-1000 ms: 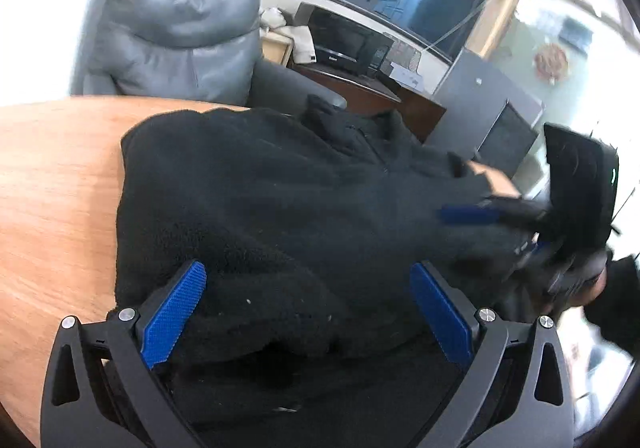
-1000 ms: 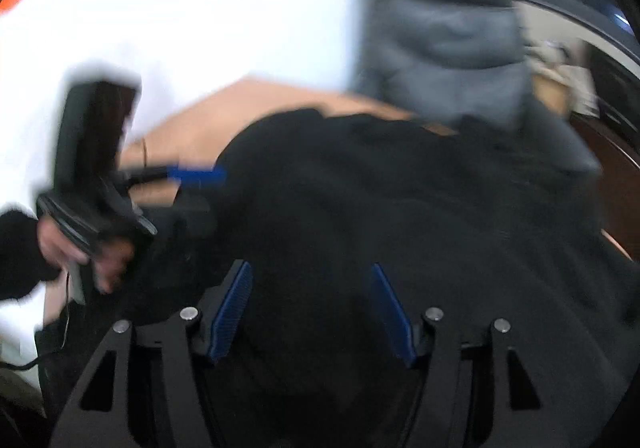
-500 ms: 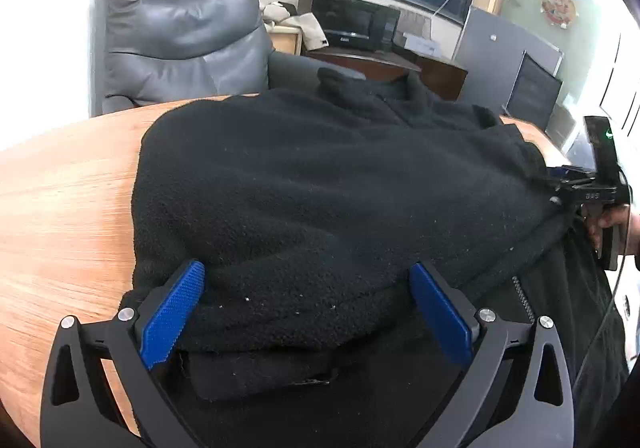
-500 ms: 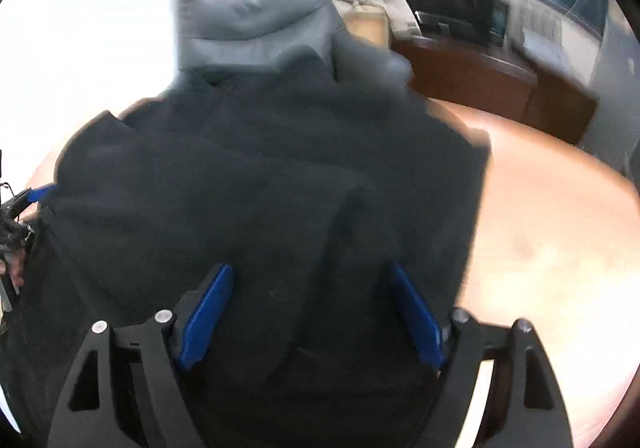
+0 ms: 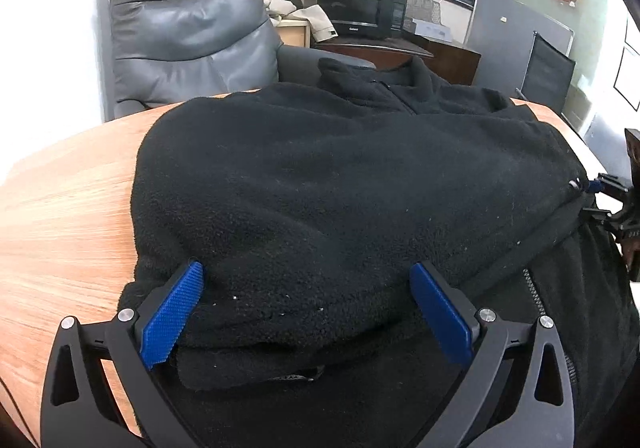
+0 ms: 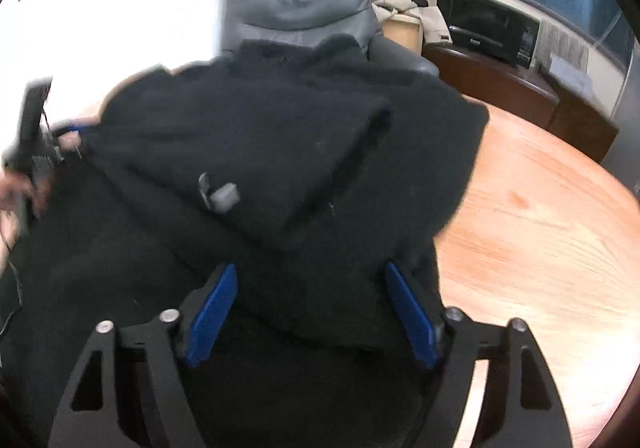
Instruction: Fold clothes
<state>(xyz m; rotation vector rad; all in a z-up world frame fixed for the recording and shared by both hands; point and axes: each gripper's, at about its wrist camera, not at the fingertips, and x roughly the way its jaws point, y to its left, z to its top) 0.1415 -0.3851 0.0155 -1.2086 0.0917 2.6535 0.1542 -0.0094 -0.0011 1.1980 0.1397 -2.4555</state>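
A black fleece jacket (image 5: 344, 183) lies on the wooden table (image 5: 60, 215), folded over itself, collar toward the far edge. My left gripper (image 5: 306, 308) is open, its blue pads straddling the near folded edge at the jacket's left side. My right gripper (image 6: 312, 312) is open too, over the jacket (image 6: 280, 167) at its right side; a grey zipper pull (image 6: 224, 195) shows on the folded layer. The right gripper also shows at the right edge of the left wrist view (image 5: 600, 187). The left gripper shows blurred at the left of the right wrist view (image 6: 72, 127).
A grey leather armchair (image 5: 184, 27) stands behind the table's far edge. A dark cabinet with a microwave (image 5: 360, 13) is further back. Bare wood (image 6: 540, 232) lies right of the jacket. The table edge curves close on the left.
Both grippers drew apart to opposite sides of the jacket. The jacket now lies flatter, with its lower part folded up over the body.
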